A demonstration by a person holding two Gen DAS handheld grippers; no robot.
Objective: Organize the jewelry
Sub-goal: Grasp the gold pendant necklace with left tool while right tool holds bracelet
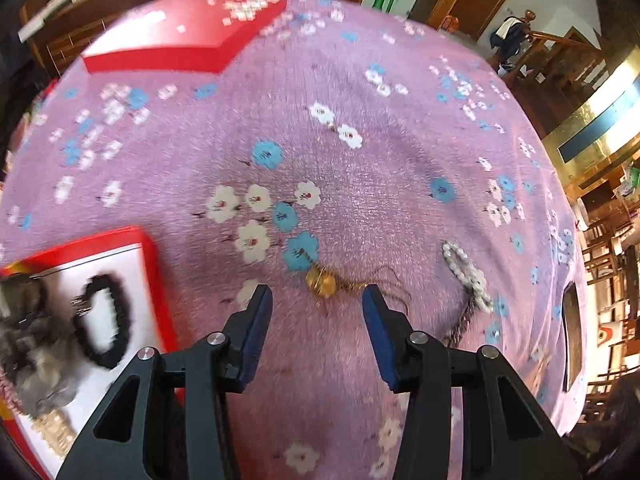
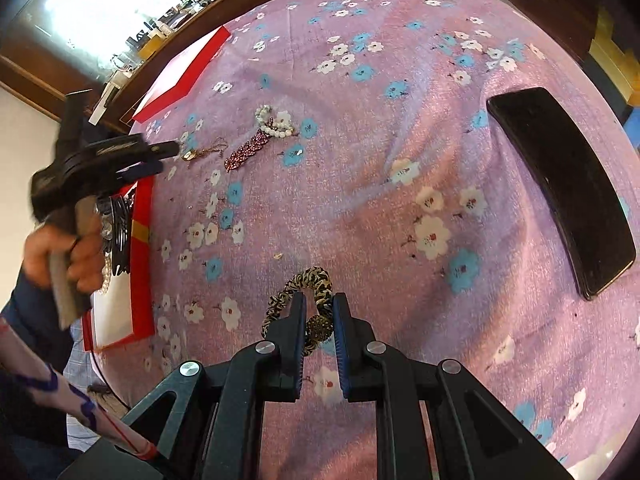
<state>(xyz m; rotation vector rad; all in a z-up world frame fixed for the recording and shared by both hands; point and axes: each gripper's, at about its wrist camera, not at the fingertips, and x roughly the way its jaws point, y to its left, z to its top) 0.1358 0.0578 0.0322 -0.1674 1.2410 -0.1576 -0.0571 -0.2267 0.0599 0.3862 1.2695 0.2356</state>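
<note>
left gripper [image 1: 316,294]: fingers apart, empty, angled steeply down | right gripper [image 2: 320,308]: fingers nearly closed, angled down

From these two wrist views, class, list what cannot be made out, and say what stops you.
- Left wrist view: the grey fuzzy pile in the red-rimmed white box is motion-blurred and cut by the edge.
- Right wrist view: the box's contents are hidden behind the person's hand.
- Right wrist view: the leopard-print fabric band is partly covered by the right tongs.
</note>
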